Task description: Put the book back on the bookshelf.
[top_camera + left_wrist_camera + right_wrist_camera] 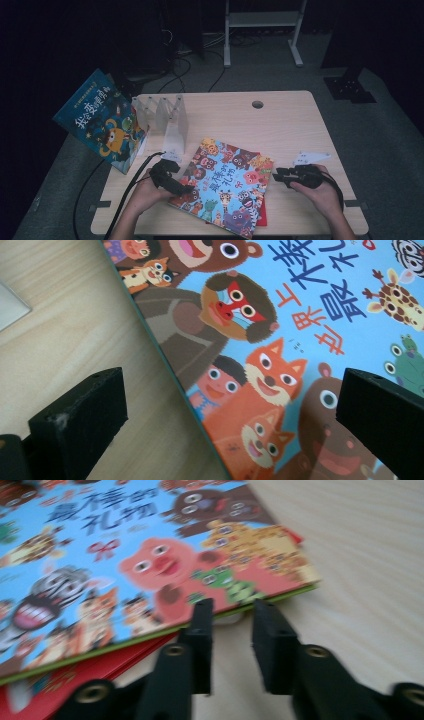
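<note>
1. The left gripper (184,190) is seen at the near left corner of the animal book (227,186), which lies flat on the table (295,125).
2. In the left gripper view the jaws are spread wide. The book's left edge (170,370) runs between them: one jaw is over bare wood, the other over the cover. No pad is seen pressing on the book.
3. The right gripper (276,176) is held level just beside the book's right edge, its tips pointing at that edge.
4. In the right gripper view (231,630) the jaws are drawn near together, with a narrow gap left between them. Nothing is pinched. The book's edge lies just beyond the tips; whether it is touched cannot be told, as the picture is blurred.
5. A red book (125,662) is seen under the animal book, showing just left of the right gripper's jaws.
6. A clear plastic rack (167,120) stands beyond the left gripper, near the book's far left corner.
7. A dark blue book (100,120) leans at the rack's left side, well apart from both grippers.
8. A small white plate (310,158) is noted just beyond the right gripper.
</note>
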A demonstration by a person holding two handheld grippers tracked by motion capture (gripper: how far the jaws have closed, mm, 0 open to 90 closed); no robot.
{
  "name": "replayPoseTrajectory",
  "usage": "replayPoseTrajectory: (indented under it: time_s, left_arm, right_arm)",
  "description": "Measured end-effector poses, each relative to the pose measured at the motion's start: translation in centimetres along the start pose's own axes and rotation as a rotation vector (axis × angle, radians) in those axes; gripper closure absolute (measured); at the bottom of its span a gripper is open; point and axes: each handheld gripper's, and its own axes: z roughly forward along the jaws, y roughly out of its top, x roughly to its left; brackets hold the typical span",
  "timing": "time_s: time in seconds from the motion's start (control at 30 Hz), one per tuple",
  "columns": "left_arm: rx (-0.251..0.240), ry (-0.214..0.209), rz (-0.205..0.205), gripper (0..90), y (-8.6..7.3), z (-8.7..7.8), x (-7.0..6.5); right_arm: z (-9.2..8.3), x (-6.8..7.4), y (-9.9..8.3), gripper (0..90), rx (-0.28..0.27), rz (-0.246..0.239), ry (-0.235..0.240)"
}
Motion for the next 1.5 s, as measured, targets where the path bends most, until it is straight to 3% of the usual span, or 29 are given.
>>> replayPoseTrajectory:
  time_s: [0.17,0.33,0.53,1.23,1.5]
  left_arm:
    - [-0.007,-0.001,-0.016,0.0,0.0,0.1,0.5]
    - [-0.014,0.0,-0.022,0.0,-0.1,0.1,0.8]
    - [-0.017,-0.007,-0.034,0.0,-0.3,0.3,1.1]
    - [-0.029,-0.087,-0.068,0.0,-0.5,1.1,2.5]
    - [-0.027,-0.111,-0.079,0.0,-0.2,1.6,2.4]
  right_arm:
    - [0.1,1.8,-0.6,89.1,0.023,-0.038,0.066]
    - [0.6,3.4,-0.9,89.5,0.04,-0.056,0.112]
    - [1.0,4.3,-1.1,89.6,0.05,-0.068,0.146]
    - [2.6,5.2,0.3,89.6,0.061,-0.109,0.15]
    - [2.8,5.3,0.5,89.6,0.064,-0.113,0.147]
